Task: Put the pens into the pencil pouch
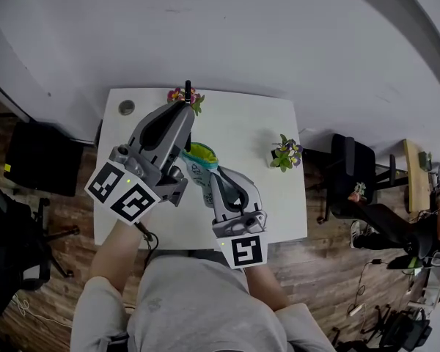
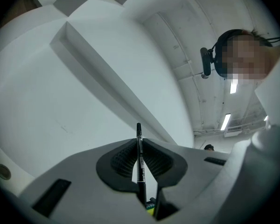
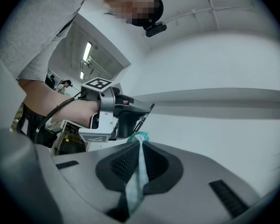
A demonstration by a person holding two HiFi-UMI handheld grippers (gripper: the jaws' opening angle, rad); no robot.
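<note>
Right now the left gripper (image 1: 182, 113) is clamped on a slim black pen (image 2: 139, 155). Its pads are nearly together, with only the barrel between them. The pen runs roughly along the line the gripper points, its far tip (image 1: 188, 89) poking out past the fingertips over the table's (image 1: 242, 123) far edge.

The right gripper (image 3: 139, 149) is fully closed, pinching a fold of the teal pouch (image 3: 138, 174). In the head view the pouch (image 1: 200, 157) sits between the two grippers, just beside the left one's flank, on the person's side of the pen's far tip.

So that tip points away from the pouch, and the near end looks closer to it. I judge the left hand must bring that end to the pouch mouth while the right holds the fabric. I cannot tell whether the mouth is open.
</note>
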